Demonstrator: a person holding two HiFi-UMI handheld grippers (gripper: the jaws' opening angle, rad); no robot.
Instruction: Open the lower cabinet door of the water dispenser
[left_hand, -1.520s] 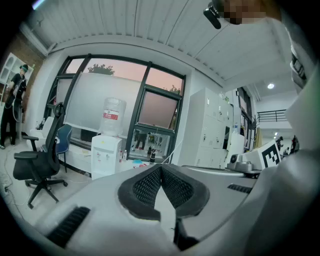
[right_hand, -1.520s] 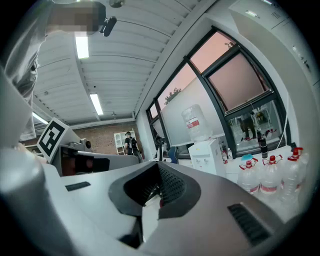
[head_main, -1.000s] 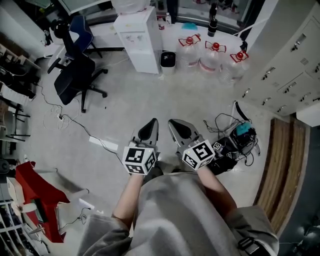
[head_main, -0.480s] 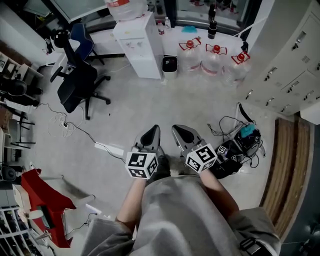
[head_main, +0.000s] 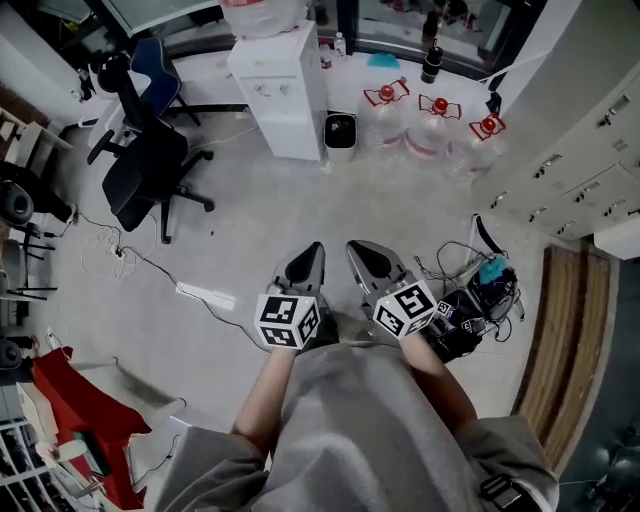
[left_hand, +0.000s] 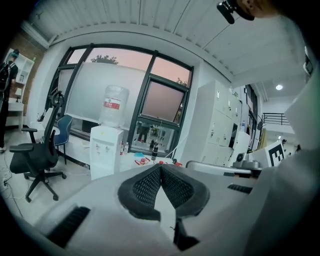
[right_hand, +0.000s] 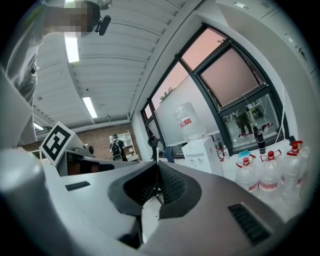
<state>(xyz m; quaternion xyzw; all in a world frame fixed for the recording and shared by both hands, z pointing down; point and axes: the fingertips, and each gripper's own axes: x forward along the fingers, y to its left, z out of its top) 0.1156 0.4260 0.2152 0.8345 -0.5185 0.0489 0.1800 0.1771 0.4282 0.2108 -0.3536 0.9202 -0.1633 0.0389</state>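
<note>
- Both tools are up in front of the person's grey sweatshirt, side by side and pointing across the floor.
- Left gripper (head_main: 311, 251): in its own view the black ribbed pads meet at the tip (left_hand: 161, 167). It is closed up tight with nothing between the jaws.
- Right gripper (head_main: 353, 247): same story. Its pads are pressed together (right_hand: 157, 165) and it carries nothing.
- The tall white box-shaped water dispenser (head_main: 280, 88) stands well ahead of both grippers, a touch to the left gripper's side, with open grey floor between.
- Its lower cabinet door (head_main: 291, 125) faces the grippers and sits flush and closed, well apart from either tip.
- A clear plastic water bottle with a red label (left_hand: 113, 104) sits on top of the dispenser.
- A small black bin (head_main: 339, 127) is just beside the dispenser, ahead of the right gripper.
- Three clear water jugs with red caps (head_main: 430, 118) stand further right, ahead of the right gripper.
- A black swivel office chair (head_main: 148, 160) is off to the left gripper's outer side.
- A tangle of black cables and gear (head_main: 470, 298) lies on the floor just right of the right gripper.
</note>
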